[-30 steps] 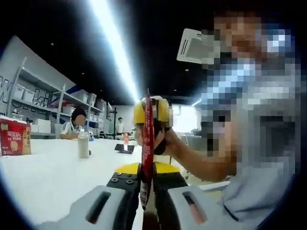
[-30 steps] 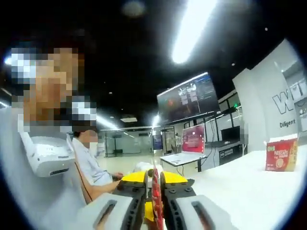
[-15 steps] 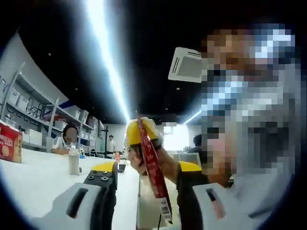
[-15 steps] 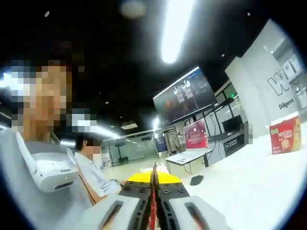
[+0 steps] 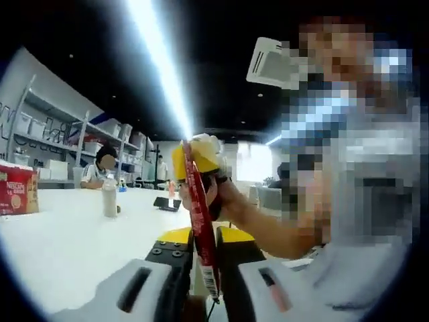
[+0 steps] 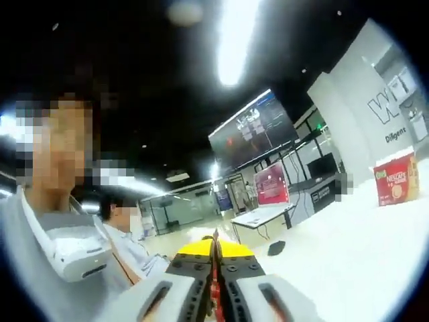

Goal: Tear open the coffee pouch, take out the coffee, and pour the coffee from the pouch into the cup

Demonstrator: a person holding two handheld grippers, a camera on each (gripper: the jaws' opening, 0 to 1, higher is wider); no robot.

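A thin red coffee stick pouch [image 5: 198, 215] stands edge-on, tilted a little to the left. My left gripper [image 5: 203, 247] is shut on its lower part, where a barcode end pokes out below the jaws. At the pouch's top, my right gripper [image 5: 194, 159], yellow and held in a person's hand [image 5: 231, 201], clamps the upper end. In the right gripper view, my right gripper [image 6: 214, 260] is shut on a sliver of the red pouch [image 6: 215, 272] seen edge-on between the black pads.
A white table [image 5: 67, 248] stretches left, carrying a red Nescafe box [image 5: 17, 191], a small bottle [image 5: 110, 198] and a black object [image 5: 163, 202]. The box [image 6: 395, 178] also stands far right on the table [image 6: 348, 248]. A seated person [image 5: 104, 168] is at the back.
Half a second ago my left jaws stood open with the pouch hanging from the right gripper alone; now they are shut on its lower part again. The right gripper kept its hold.
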